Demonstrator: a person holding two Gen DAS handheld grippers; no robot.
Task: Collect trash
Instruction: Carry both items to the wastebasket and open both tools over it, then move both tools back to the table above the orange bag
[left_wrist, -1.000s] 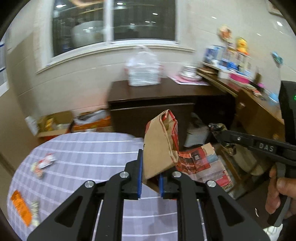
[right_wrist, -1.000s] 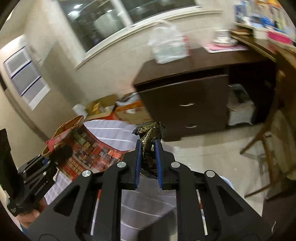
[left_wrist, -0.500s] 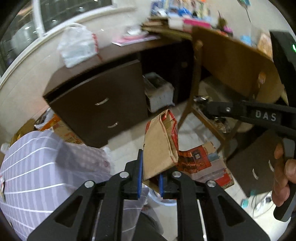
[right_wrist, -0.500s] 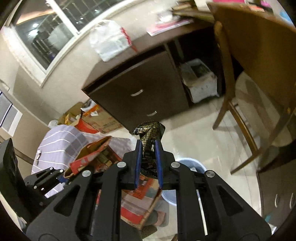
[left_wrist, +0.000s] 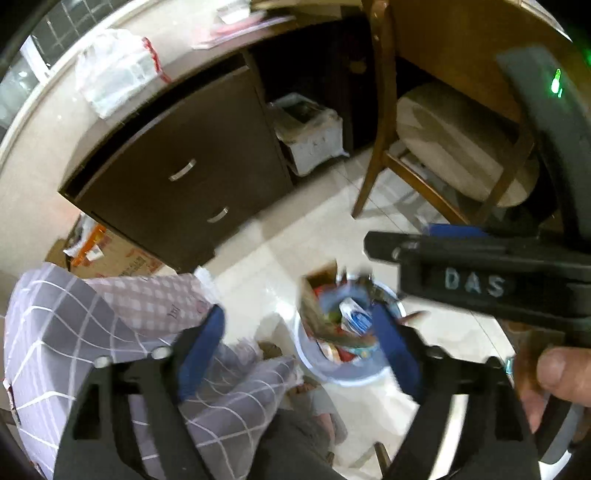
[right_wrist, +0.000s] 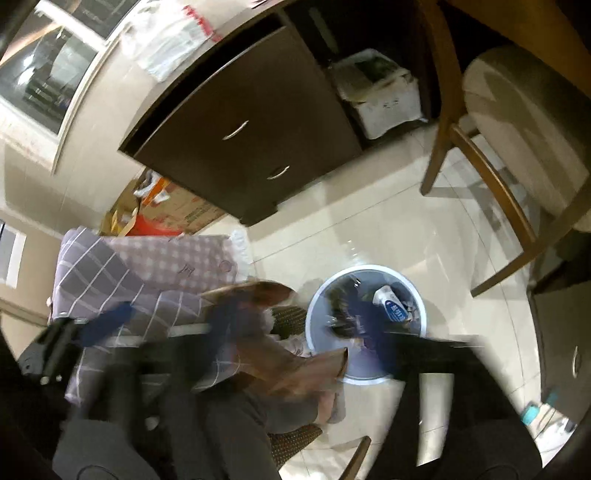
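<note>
Dropping time: both tools, left tool (left_wrist: 299, 343) and right tool (right_wrist: 295, 343), are opening above the bin (left_wrist: 306, 363), empty; paper bag (left_wrist: 314, 295) looks, blurrily, halfway in. Keep centered over the bin.

left wrist view: looks steeply down at the floor, from up high beside the table.
right wrist view: looks down too, blurry.
both see: the bin (left_wrist: 341, 363) (right_wrist: 369, 369), the dark cabinet (left_wrist: 177, 170) (right_wrist: 240, 122), the chair (left_wrist: 454, 147) (right_wrist: 517, 122).

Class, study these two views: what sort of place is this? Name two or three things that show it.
Probably a lived-in room at home: a dark brown wooden drawer cabinet, a cushioned wooden chair and a round white waste bin on a glossy pale tiled floor.
</note>
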